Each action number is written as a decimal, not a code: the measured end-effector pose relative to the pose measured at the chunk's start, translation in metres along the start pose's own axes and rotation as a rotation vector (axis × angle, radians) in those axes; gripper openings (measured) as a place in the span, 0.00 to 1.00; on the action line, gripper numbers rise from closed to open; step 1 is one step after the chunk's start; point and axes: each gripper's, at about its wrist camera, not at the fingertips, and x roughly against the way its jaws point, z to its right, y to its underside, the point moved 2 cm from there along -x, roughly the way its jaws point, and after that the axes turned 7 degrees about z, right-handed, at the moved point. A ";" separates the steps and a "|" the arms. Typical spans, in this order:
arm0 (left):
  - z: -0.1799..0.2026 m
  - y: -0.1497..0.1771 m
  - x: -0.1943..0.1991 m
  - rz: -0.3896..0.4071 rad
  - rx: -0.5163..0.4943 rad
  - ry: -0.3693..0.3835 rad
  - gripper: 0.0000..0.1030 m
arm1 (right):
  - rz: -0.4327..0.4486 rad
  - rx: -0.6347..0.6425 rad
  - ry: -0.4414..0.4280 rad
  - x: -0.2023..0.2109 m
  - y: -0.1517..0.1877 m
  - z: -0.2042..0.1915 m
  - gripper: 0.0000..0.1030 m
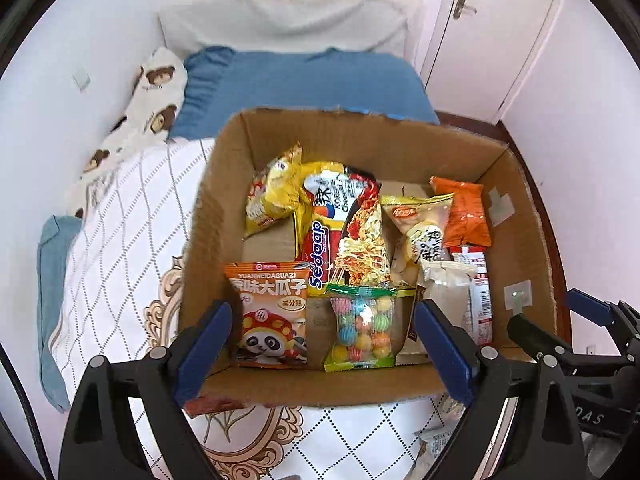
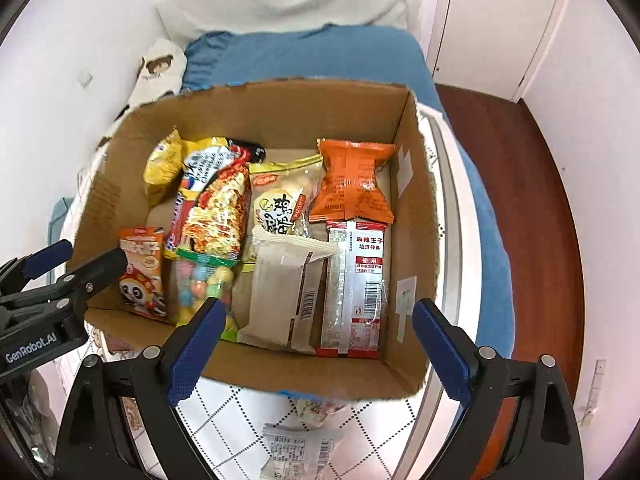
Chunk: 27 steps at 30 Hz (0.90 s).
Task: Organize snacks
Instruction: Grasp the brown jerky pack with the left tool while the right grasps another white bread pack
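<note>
Snack packets: most lie in the cardboard box [image 2: 256, 376] on the bed [image 1: 120, 216]; a few lie outside it, on the near side.

I read both tongs as spread wide with nothing between the pads: the left tongs [image 1: 324, 354] and the right tongs [image 2: 316, 350] each hang above the box's near wall. The remaining white packet [image 2: 304, 450] lies on the bedspread just in front of that wall, below and nearer me than the right tongs, with its long axis running roughly left to right in the right wrist view. A second crumpled packet [image 2: 320, 406] sits between it and the box. I judge the right tongs the nearer; they would need to pull back toward me and descend, closing across the packet's short side.
</note>
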 end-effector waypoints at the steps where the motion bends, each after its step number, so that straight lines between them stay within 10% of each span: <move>1: 0.000 0.002 0.007 0.017 -0.007 -0.001 0.91 | 0.013 -0.003 0.003 0.006 0.002 0.000 0.94; 27: -0.006 0.052 0.108 0.187 -0.028 0.031 0.91 | 0.234 -0.064 -0.051 0.118 0.061 -0.010 0.94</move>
